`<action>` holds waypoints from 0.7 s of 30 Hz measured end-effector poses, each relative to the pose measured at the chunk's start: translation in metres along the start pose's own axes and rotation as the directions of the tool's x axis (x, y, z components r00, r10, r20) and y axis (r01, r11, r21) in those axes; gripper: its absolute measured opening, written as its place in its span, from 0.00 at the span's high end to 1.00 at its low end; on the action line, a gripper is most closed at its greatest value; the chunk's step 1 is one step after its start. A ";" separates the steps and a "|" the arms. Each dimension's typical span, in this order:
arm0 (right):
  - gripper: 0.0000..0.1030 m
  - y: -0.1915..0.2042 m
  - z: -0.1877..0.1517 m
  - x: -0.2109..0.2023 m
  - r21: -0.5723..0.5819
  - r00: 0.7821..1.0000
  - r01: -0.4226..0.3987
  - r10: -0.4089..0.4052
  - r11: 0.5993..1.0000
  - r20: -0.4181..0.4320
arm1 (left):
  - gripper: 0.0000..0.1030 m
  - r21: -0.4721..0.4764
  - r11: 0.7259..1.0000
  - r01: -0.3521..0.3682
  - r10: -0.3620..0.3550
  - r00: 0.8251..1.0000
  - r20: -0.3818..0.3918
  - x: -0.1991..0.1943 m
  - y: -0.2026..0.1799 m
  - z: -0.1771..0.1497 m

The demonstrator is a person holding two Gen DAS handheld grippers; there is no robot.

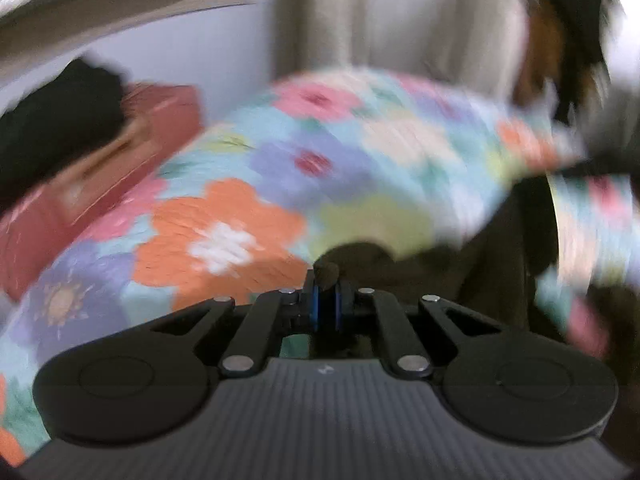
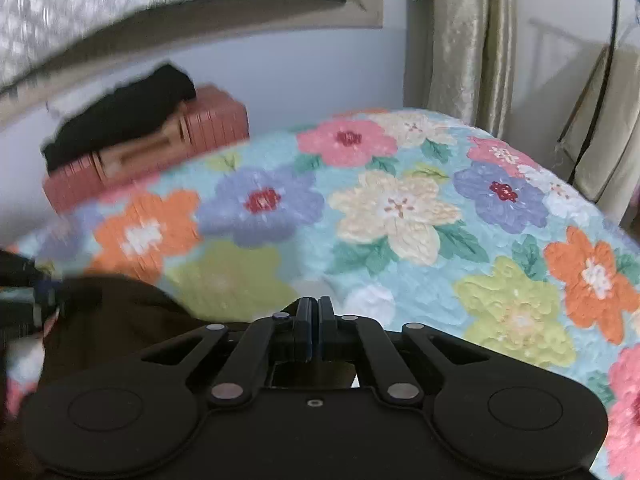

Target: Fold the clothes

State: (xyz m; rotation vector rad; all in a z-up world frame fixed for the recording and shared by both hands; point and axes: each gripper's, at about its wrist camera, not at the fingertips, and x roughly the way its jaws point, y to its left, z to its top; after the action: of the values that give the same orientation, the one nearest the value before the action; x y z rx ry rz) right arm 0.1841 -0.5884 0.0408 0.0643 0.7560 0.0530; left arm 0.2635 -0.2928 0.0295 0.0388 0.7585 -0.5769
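A dark brown garment [image 1: 424, 268] hangs over the flowered bedspread [image 1: 248, 184]. My left gripper [image 1: 326, 280] is shut on a bunched edge of it; the left wrist view is blurred. In the right wrist view the same garment [image 2: 120, 316] lies at the lower left, and the left gripper [image 2: 36, 292] shows at the left edge holding it. My right gripper [image 2: 315, 312] has its jaws pressed together over the bedspread [image 2: 400, 208]; whether cloth sits between them is hidden.
A red suitcase [image 2: 216, 124] with black clothing [image 2: 128, 112] on it lies at the bed's far left by the wall. A beige curtain [image 2: 468, 40] and a clothes rack [image 2: 600, 92] stand behind the bed.
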 end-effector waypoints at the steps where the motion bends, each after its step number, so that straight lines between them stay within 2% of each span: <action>1: 0.96 -0.002 0.001 -0.002 0.008 1.000 -0.016 0.016 1.000 0.007 | 0.94 -0.079 0.997 0.003 -0.003 1.000 0.010 -0.003 0.019 0.009; 2: 0.92 -0.004 0.001 -0.003 0.014 0.999 -0.034 0.034 0.999 0.010 | 0.94 -0.133 0.991 -0.010 0.012 1.000 0.019 -0.005 0.034 0.015; 4: 0.86 -0.008 0.001 -0.001 0.039 0.998 -0.067 0.067 0.997 -0.003 | 0.94 -0.165 0.985 -0.058 0.058 0.998 -0.005 0.003 0.058 0.014; 6: 0.75 -0.014 -0.003 0.003 0.082 0.998 -0.056 0.057 0.995 -0.017 | 0.94 -0.192 0.976 -0.103 0.091 0.993 -0.070 0.019 0.078 0.007; 7: 0.65 -0.017 -0.005 0.005 0.107 0.998 -0.054 0.057 0.993 -0.026 | 0.94 -0.197 0.972 -0.125 0.107 0.989 -0.104 0.026 0.084 0.000; 9: 0.63 -0.024 -0.014 0.011 0.168 0.996 -0.063 0.073 0.984 -0.055 | 0.94 -0.215 0.965 -0.148 0.123 0.985 -0.124 0.032 0.095 -0.011; 11: 0.54 -0.032 -0.027 0.017 0.245 0.989 -0.092 0.117 0.965 -0.092 | 0.94 -0.244 0.959 -0.147 0.120 0.985 -0.123 0.033 0.104 -0.021; 14: 0.44 -0.042 -0.051 0.025 0.393 0.965 -0.156 0.225 0.906 -0.135 | 0.94 -0.315 0.946 -0.076 0.045 0.993 -0.105 0.031 0.111 -0.031; 18: 0.36 -0.046 -0.077 0.040 0.566 0.932 -0.192 0.330 0.802 -0.152 | 0.92 -0.268 0.962 -0.056 0.022 0.991 -0.129 0.038 0.103 -0.031; 21: 0.24 -0.042 -0.083 0.054 0.645 0.907 -0.215 0.394 0.734 -0.147 | 0.82 -0.289 0.957 -0.027 -0.013 0.991 -0.135 0.045 0.101 -0.035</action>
State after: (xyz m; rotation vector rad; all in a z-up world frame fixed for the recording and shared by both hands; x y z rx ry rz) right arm 0.1674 -0.6234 -0.0595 0.8361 1.0145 0.1330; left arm 0.3184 -0.2207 -0.0423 -0.1928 0.9694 -0.4538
